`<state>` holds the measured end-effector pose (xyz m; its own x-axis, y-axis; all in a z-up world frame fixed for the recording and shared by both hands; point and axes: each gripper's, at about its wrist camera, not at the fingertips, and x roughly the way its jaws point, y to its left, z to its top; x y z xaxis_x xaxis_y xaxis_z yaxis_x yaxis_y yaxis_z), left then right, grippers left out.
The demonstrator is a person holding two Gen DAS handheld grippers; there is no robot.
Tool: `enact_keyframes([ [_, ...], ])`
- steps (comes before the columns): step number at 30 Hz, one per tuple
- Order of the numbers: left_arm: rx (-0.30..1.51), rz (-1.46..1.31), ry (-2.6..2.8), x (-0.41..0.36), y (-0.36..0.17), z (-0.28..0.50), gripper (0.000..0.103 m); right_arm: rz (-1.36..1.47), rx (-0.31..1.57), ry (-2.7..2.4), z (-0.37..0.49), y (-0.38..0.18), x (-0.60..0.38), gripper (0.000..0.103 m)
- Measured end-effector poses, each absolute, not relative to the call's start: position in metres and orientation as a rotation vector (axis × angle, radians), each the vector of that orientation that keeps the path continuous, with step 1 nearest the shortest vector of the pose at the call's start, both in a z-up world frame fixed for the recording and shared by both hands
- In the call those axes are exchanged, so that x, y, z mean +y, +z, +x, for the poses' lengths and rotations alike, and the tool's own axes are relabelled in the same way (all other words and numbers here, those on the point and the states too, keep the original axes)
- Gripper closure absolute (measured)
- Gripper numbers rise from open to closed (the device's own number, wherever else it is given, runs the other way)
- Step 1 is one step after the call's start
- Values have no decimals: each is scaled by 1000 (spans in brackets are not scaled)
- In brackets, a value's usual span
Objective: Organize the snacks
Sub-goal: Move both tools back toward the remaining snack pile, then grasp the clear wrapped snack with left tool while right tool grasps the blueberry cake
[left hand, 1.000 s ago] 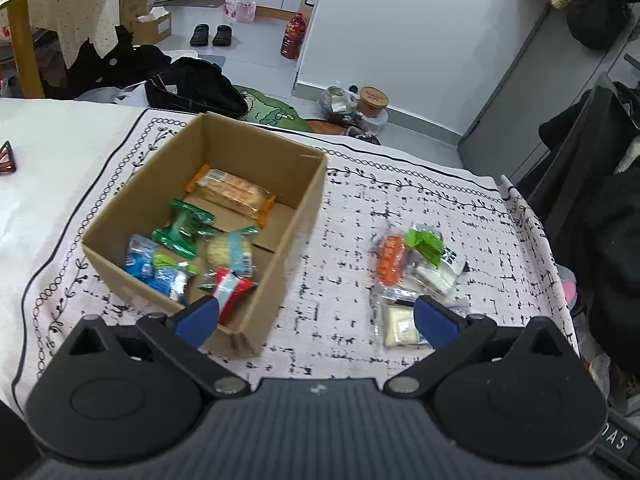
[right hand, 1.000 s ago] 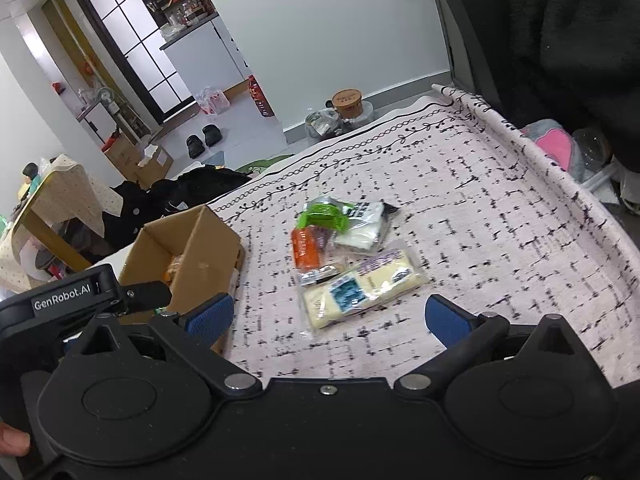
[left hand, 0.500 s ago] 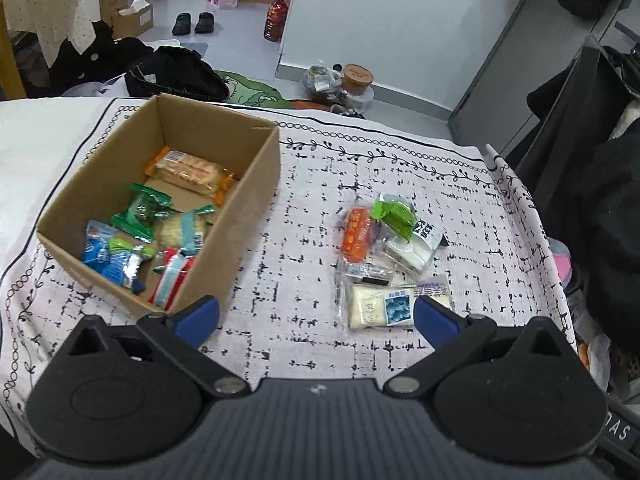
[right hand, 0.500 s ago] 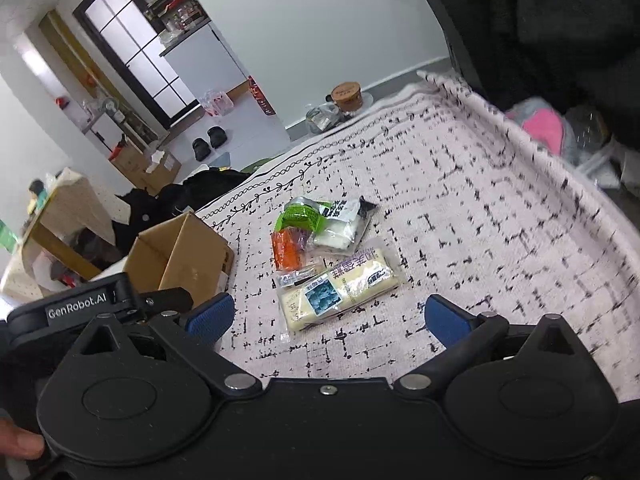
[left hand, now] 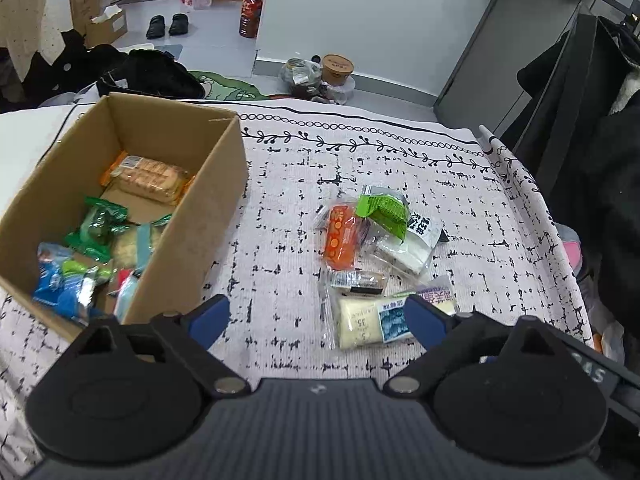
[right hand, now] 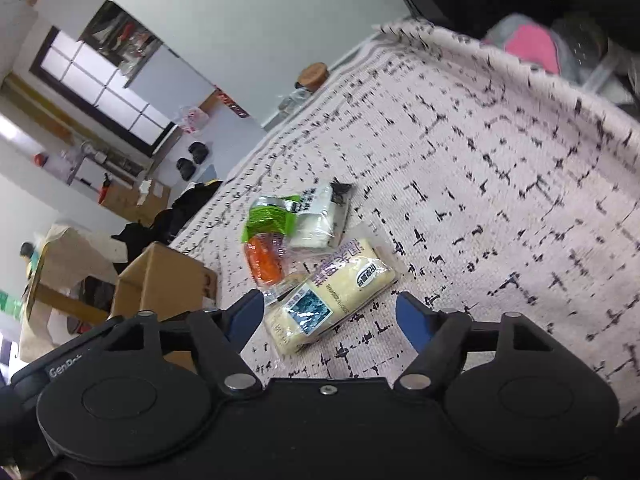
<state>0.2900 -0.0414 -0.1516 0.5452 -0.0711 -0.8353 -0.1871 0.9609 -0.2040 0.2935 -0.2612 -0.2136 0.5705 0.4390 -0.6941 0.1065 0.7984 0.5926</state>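
Note:
A cardboard box (left hand: pixel 224 184) stands at the left of the patterned tablecloth and holds several wrapped snacks, among them an orange-ended biscuit pack (left hand: pixel 148 176). To its right lies a small pile: an orange pack (left hand: pixel 340 240), a green pack (left hand: pixel 382 210), a white pack (left hand: pixel 412 248) and a pale yellow pack (left hand: pixel 364 322). My left gripper (left hand: pixel 316 320) hangs open above the cloth between box and pile. My right gripper (right hand: pixel 330 316) is open too, its fingers straddling the near end of the pale yellow pack (right hand: pixel 332 296) from above. The box (right hand: pixel 168 280) shows at the left of the right wrist view.
The tablecloth (left hand: pixel 420 168) ends at a rolled edge on the right, beside dark clothing (left hand: pixel 600 140). On the floor beyond the table lie a cup and bags (left hand: pixel 324 76), a bottle (left hand: pixel 250 14) and shoes (left hand: pixel 168 24).
My left gripper has drifted right, so the box slid left in its view. My right gripper has dropped closer to the pile and tilted, with the pale yellow pack now between its fingers.

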Motion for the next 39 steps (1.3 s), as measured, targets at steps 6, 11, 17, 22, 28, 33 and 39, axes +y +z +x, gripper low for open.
enact_keyframes([
  [6, 1002, -287, 44, -39, -168, 305, 32, 654, 966, 160, 305, -226, -254, 31],
  [11, 1026, -293, 16, -38, -186, 314, 43, 705, 976, 129, 312, -233, -256, 31],
  [17, 1032, -315, 3, -35, -198, 316, 49, 718, 999, 92, 317, -240, -249, 31],
  [22, 1036, -330, -10, -34, -206, 319, 54, 736, 1010, 71, 324, -247, -244, 30],
  [28, 1050, -347, -5, -29, -212, 319, 56, 692, 1030, 47, 334, -254, -231, 27],
  [33, 1062, -350, -4, -28, -215, 322, 55, 587, 1036, 34, 332, -253, -230, 52],
  [39, 1065, -330, -5, -36, -211, 330, 55, 530, 1019, 38, 328, -247, -234, 73],
])
